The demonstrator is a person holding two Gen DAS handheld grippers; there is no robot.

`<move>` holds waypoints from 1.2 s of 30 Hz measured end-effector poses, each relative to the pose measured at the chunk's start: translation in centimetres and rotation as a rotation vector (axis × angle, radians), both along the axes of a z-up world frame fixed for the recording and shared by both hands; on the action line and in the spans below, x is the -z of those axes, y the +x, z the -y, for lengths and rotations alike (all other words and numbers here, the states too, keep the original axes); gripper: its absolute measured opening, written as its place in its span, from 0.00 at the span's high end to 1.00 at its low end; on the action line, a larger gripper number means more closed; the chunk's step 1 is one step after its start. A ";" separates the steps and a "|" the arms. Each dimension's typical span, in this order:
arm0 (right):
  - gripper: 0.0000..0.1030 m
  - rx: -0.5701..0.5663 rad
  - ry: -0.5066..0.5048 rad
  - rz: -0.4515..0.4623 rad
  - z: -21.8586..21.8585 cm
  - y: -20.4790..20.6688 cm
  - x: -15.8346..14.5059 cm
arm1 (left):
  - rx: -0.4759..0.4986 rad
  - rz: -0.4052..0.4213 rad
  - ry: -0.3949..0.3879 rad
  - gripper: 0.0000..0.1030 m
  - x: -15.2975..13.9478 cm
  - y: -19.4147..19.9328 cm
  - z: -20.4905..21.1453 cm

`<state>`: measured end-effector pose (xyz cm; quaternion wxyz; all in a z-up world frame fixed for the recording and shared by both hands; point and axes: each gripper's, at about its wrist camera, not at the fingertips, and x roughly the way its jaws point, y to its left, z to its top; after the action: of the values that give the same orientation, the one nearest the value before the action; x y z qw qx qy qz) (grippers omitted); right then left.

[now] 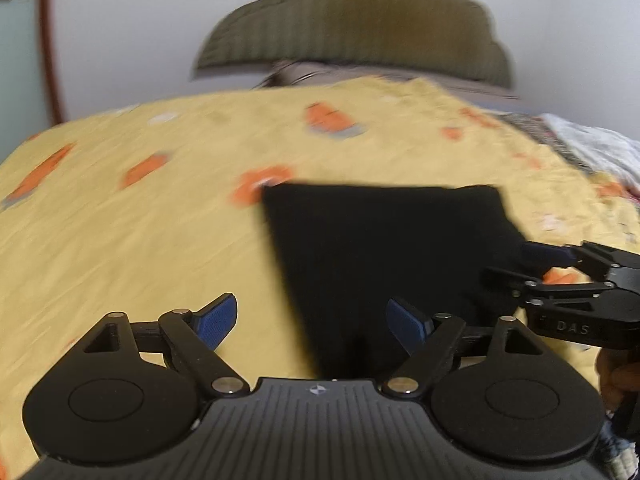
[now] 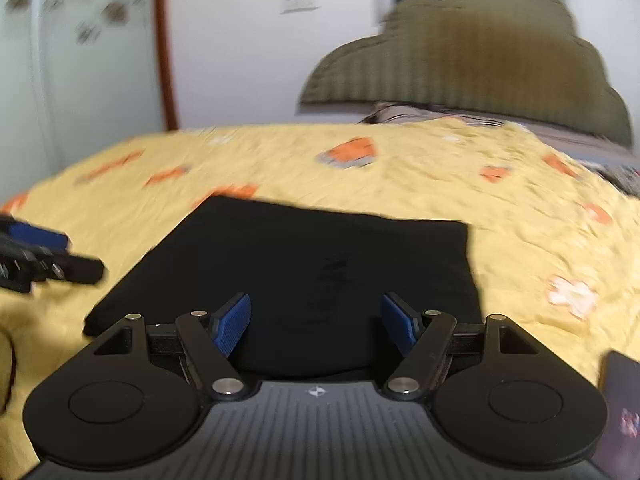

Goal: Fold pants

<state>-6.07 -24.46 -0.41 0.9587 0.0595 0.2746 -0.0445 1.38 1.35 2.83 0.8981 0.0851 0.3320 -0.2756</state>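
Observation:
The black pants (image 1: 376,256) lie folded into a flat rectangle on the yellow bedspread (image 1: 120,240). My left gripper (image 1: 312,320) is open and empty, over the pants' near left edge. My right gripper (image 2: 316,322) is open and empty, just above the near edge of the pants (image 2: 304,272). The right gripper also shows at the right of the left wrist view (image 1: 532,264), at the pants' right side. The left gripper shows at the left edge of the right wrist view (image 2: 44,256). Both views are motion-blurred.
The bedspread (image 2: 400,184) has orange patches. An olive quilted headboard (image 1: 360,24) stands at the far end against a white wall. Grey-white bedding (image 1: 592,148) lies at the far right. A dark phone-like object (image 2: 620,412) lies at the near right.

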 end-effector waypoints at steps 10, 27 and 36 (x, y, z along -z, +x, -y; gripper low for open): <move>0.32 0.023 -0.097 -0.135 3.0 -1.1 1.1 | 0.073 -0.058 0.100 0.19 4.9 0.1 4.5; 0.32 0.043 0.257 -0.051 9.4 8.2 -0.6 | 0.018 -0.020 0.063 0.17 1.9 4.9 8.7; 0.29 0.114 0.118 -0.075 8.6 7.8 -0.3 | -0.073 -0.097 0.049 0.18 3.2 6.4 7.9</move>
<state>1.69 -33.09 -0.07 0.9385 0.1295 0.3086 -0.0851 7.78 -6.54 -0.37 0.8880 0.0816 0.3848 -0.2381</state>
